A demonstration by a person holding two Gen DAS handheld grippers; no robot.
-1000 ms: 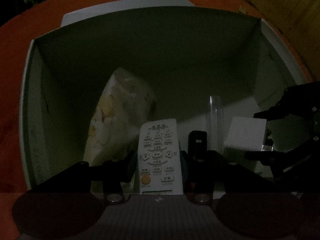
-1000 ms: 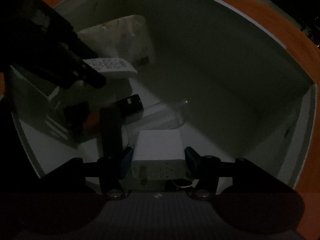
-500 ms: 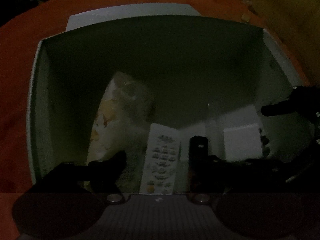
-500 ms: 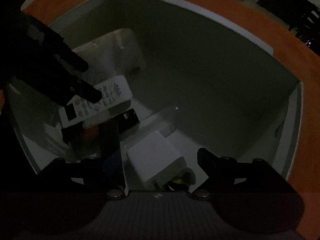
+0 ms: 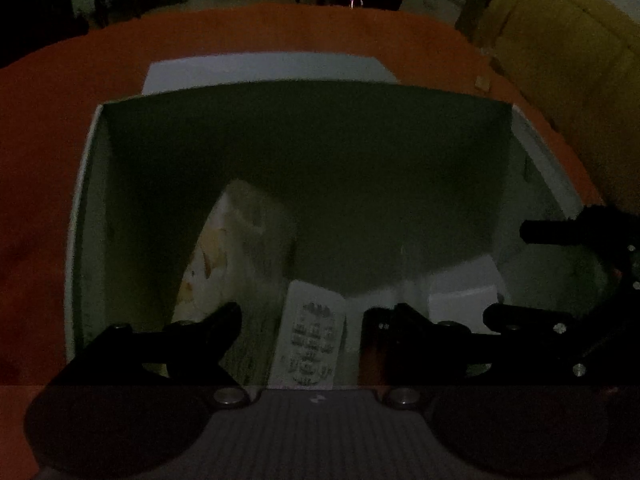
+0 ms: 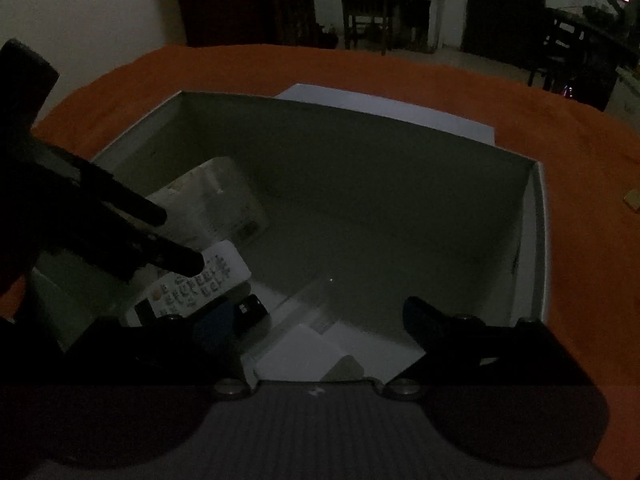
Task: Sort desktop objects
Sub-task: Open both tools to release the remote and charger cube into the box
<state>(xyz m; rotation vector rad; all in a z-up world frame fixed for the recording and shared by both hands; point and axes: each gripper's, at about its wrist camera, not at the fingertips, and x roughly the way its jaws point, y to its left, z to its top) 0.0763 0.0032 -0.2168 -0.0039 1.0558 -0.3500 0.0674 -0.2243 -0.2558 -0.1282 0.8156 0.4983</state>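
Observation:
A white box (image 5: 86, 184) stands on the orange tabletop. Inside it lie a white remote (image 5: 310, 340), a pale snack bag (image 5: 236, 248), a small black device (image 6: 252, 310), a clear tube (image 6: 316, 292) and a small white carton (image 5: 464, 292). My left gripper (image 5: 308, 320) is open and empty above the remote. My right gripper (image 6: 316, 324) is open and empty above the white carton (image 6: 304, 354). The left gripper's fingers (image 6: 176, 258) also show in the right wrist view over the remote (image 6: 200, 284).
A white lid or sheet (image 6: 384, 108) lies behind the box (image 6: 536, 240). The orange tabletop (image 5: 280, 32) surrounds the box. A small tan item (image 6: 632, 200) lies on the cloth at the right. Dark chairs stand beyond the table.
Both grippers opened and let go: the remote and the white carton now lie in the box. Both grippers have risen and pulled back from the box.

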